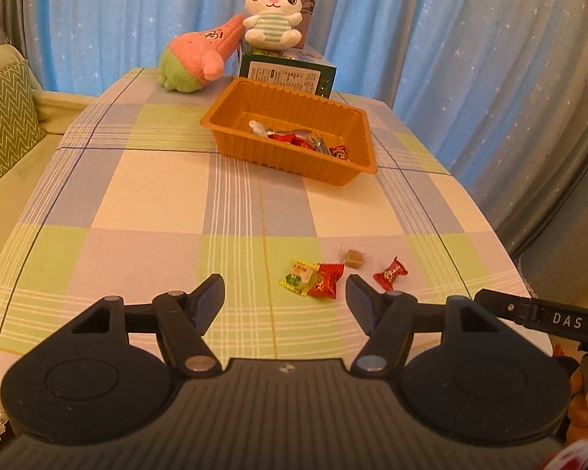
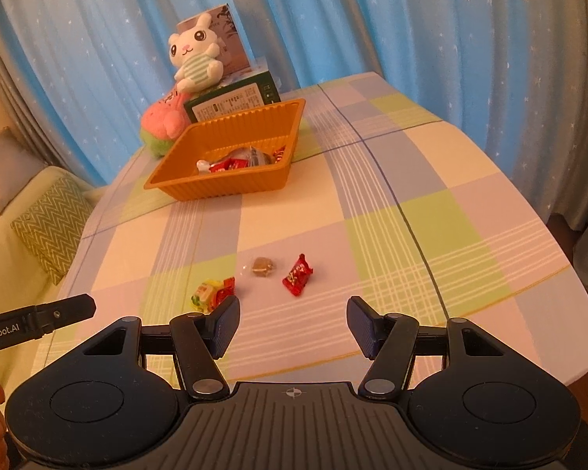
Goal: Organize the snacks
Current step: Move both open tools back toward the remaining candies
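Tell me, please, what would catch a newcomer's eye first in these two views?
Probably the orange tray at mid-table, already holding several wrapped sweets, with a white bunny plush perched on a green box behind it and a pink plush leaning alongside. Nearer, four loose candies lie on the checked tablecloth, just ahead of both open grippers, left gripper and right gripper.

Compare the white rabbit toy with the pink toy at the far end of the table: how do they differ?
The white rabbit toy sits upright on a green box; the pink toy lies tilted on the tablecloth, leaning toward that box. The rabbit wears a striped green shirt; the pink toy has a plain green base. Both are soft toys behind the orange tray.
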A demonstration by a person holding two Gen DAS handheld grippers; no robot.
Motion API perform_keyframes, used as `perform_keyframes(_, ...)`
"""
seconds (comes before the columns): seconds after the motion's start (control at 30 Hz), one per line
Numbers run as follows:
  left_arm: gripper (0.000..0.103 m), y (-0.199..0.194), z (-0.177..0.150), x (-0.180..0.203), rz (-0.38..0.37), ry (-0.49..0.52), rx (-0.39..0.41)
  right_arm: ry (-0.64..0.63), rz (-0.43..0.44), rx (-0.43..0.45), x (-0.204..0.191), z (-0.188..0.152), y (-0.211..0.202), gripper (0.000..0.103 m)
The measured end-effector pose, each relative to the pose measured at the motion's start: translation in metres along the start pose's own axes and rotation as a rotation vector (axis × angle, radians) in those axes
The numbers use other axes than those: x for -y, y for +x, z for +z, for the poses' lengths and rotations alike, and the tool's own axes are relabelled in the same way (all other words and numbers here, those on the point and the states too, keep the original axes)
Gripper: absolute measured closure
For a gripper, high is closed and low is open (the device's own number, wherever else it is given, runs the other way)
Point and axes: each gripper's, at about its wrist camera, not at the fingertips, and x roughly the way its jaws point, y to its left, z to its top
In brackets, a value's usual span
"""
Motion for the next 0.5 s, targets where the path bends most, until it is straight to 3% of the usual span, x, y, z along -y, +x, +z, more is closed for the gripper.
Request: perform_keyframes(0.5,0.038,0.008,-0.006,0.010,-0.008,0.027,-0.019,0.029,-0.002,-0.014,0.008,0.001,0.006,0.042)
